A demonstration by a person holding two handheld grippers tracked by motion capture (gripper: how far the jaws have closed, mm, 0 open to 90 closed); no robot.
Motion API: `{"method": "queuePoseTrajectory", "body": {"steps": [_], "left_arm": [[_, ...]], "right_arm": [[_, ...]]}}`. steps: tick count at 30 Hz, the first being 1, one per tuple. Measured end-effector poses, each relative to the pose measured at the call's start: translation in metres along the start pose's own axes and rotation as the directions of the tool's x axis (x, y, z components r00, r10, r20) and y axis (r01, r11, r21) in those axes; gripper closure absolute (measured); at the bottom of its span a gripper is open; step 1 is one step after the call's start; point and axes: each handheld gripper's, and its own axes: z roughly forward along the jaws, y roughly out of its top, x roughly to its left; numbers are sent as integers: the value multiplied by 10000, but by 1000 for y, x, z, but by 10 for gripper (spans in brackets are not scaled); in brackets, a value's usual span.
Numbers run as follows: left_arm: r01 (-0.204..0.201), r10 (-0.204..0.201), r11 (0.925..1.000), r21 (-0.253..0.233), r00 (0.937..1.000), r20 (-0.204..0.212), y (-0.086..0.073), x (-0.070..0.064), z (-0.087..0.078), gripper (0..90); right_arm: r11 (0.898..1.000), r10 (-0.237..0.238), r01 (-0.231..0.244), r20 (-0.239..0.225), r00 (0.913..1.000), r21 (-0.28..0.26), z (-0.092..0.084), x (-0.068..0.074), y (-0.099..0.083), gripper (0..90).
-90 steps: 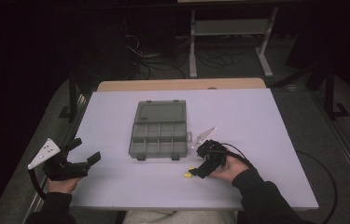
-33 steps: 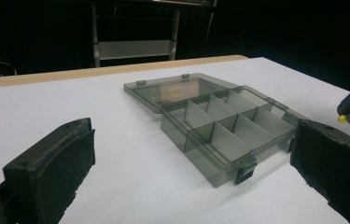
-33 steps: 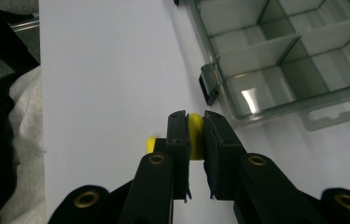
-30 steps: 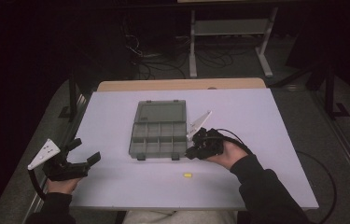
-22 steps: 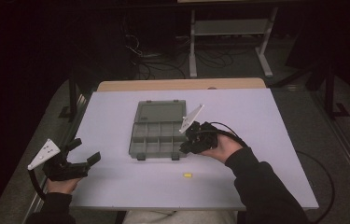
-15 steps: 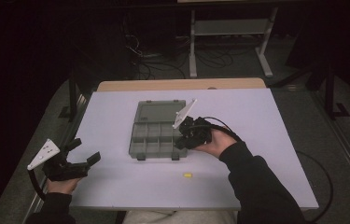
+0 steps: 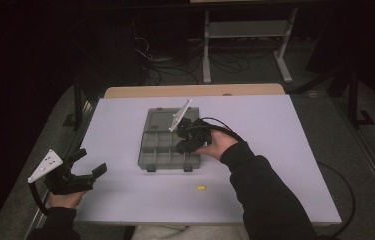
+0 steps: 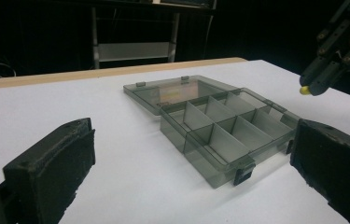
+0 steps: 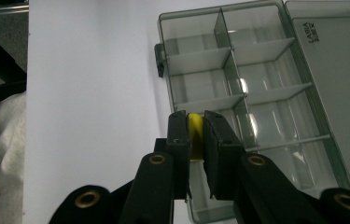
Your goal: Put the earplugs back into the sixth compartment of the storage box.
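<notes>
Compartments of the smoky plastic organizer box (image 7: 167,147) sit bare, its lid folded flat behind. Above its right edge the right gripper (image 9: 195,135) pinches a small yellow piece (image 9: 194,133). Another yellow piece (image 7: 201,188) lies on the white tabletop (image 7: 285,150). Left gripper (image 7: 86,161) gapes wide near the table's left edge.

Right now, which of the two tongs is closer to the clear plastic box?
The right. The right tongs hover over the open box, pinching a small yellow piece. The left tongs sit apart, near the table's left edge.
</notes>
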Motion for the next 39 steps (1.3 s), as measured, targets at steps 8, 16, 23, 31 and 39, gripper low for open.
{"method": "queuePoseTrajectory", "body": {"steps": [8, 16, 23, 31, 39], "left_arm": [[-47, 47, 10000, -8, 10000, -21, 0, 0, -1, 0], [-23, 23, 10000, -65, 10000, -11, 0, 0, -1, 0], [-13, 12, 9999, -104, 10000, -25, 0, 0, -2, 0], [-8, 7, 9999, -116, 10000, -15, 0, 0, -2, 0], [-26, 26, 9999, -115, 10000, 14, 0, 0, -2, 0]], "right_arm": [[9997, -216, 217, -61, 9997, 149, 11, -3, 18, 795], [9989, -389, 391, -87, 9992, 275, 24, -9, 34, 795], [9979, -403, 415, -250, 9989, 489, 44, -12, 43, 795], [9956, -475, 502, -361, 9982, 792, 66, -16, 46, 795], [9916, -403, 456, -458, 9981, 1207, 83, -17, 45, 792]]}}
